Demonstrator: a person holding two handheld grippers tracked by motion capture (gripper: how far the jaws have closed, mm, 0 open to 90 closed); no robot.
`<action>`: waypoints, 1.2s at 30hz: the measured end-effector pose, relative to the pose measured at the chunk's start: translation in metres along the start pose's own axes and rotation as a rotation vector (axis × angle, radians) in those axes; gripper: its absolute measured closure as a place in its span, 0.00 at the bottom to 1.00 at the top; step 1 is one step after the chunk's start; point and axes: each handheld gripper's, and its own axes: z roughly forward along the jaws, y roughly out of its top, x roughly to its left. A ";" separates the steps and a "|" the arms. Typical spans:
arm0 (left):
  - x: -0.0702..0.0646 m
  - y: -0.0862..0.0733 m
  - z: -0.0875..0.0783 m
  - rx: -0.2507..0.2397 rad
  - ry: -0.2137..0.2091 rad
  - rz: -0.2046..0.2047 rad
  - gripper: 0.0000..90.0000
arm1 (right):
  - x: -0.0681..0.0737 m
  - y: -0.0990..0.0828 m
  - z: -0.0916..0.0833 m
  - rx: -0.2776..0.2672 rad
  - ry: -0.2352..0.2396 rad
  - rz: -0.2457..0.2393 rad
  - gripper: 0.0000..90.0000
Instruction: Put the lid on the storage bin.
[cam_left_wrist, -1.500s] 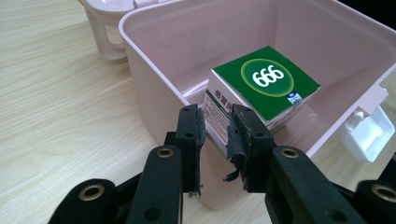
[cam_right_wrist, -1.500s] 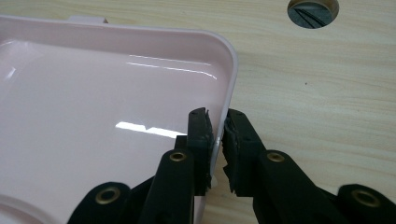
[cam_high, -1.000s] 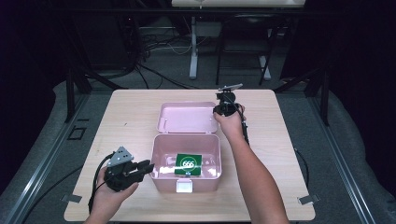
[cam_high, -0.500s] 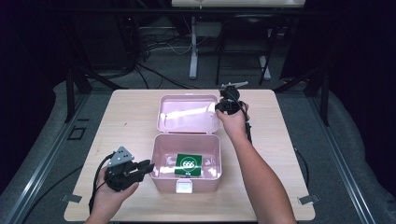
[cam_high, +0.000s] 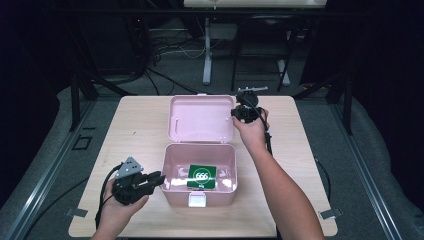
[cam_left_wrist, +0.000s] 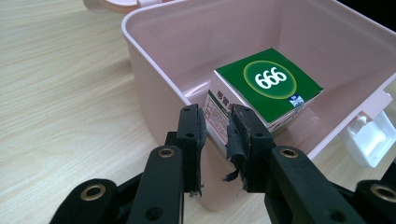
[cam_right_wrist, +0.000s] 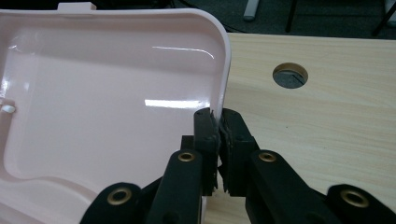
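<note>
A pink plastic box (cam_high: 220, 197) stands open at the middle of the table, with a green carton marked 666 (cam_high: 202, 176) inside. Its lid (cam_high: 200, 117) is hinged at the far side and tilts up behind it. My left gripper (cam_high: 159, 177) is shut on the box's left wall. In the left gripper view one jaw is outside the wall (cam_left_wrist: 159, 93) and the other inside, beside the carton (cam_left_wrist: 268, 81). My right gripper (cam_high: 235, 114) is shut on the lid's right rim. The right gripper view shows its jaws (cam_right_wrist: 218, 123) pinching the edge of the lid (cam_right_wrist: 107, 116).
The box rests on a light wooden table (cam_high: 135, 125) with bare wood on both sides. A round cable hole (cam_right_wrist: 290, 74) lies in the tabletop beyond the lid. A white latch (cam_left_wrist: 373, 140) hangs at the box's front. Dark stands and cables lie beyond the table.
The lid has swung up from lying nearly flat, with my right gripper holding its rim. The left gripper and the box have stayed put.
</note>
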 end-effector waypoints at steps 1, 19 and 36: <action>0.000 0.000 0.000 0.000 0.000 0.000 0.82 | 0.000 0.000 -0.001 -0.008 0.001 -0.007 0.96; -0.001 0.000 0.001 -0.004 0.005 -0.005 0.82 | 0.004 -0.006 -0.034 -0.106 0.038 -0.051 0.97; -0.001 0.000 0.001 -0.005 0.008 -0.006 0.82 | 0.008 -0.015 -0.057 -0.162 0.069 -0.081 0.97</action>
